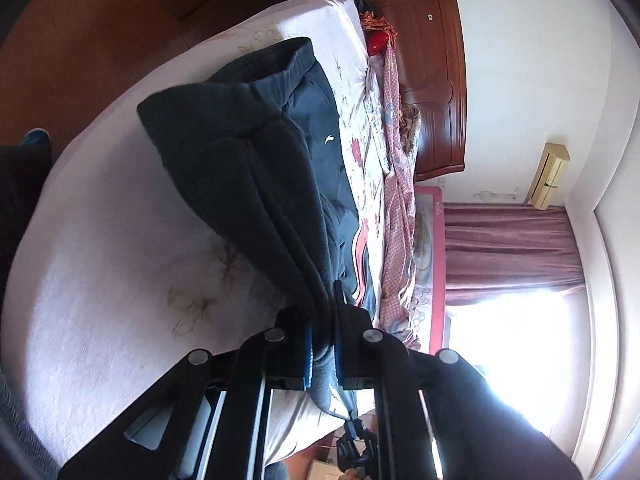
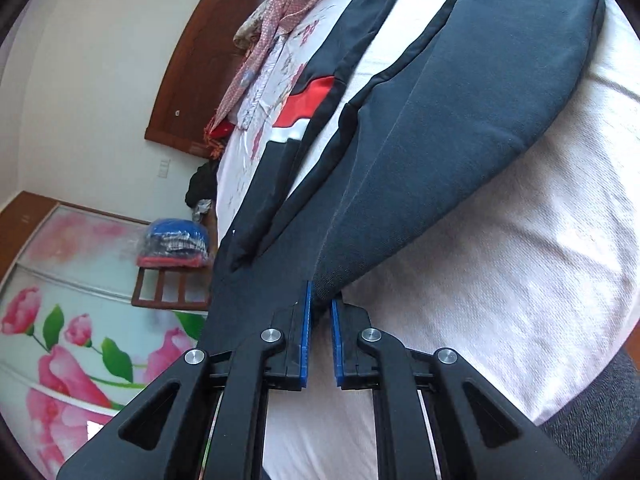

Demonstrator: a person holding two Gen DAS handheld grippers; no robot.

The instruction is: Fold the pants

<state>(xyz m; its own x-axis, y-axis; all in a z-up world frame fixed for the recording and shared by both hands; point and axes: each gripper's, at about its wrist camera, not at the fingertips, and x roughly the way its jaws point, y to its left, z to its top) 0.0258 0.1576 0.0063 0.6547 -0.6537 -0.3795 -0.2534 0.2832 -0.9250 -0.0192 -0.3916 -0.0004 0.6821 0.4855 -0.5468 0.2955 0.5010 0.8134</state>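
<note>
Dark navy pants [image 1: 248, 160] lie lengthwise on a pale pink bed sheet [image 1: 100, 240]. In the left wrist view the waistband is at the far end and a folded-over part runs toward my left gripper [image 1: 322, 344], which is shut on a bunch of the pants fabric. In the right wrist view the pants [image 2: 440, 128] stretch away from my right gripper [image 2: 319, 320]. Its blue pads [image 2: 306, 320] stand a little apart, with the edge of the pants fabric at their tips. A red and white patch [image 2: 308, 100] shows on the far leg.
A dark wooden headboard [image 1: 432, 80] and patterned bedding [image 1: 396, 168] border the bed. A maroon curtain [image 1: 508, 248] and bright window are beyond. The right wrist view shows a flowered wardrobe door [image 2: 60, 320], a wooden chair [image 2: 168, 288] with stacked clothes [image 2: 176, 240], and the headboard [image 2: 200, 60].
</note>
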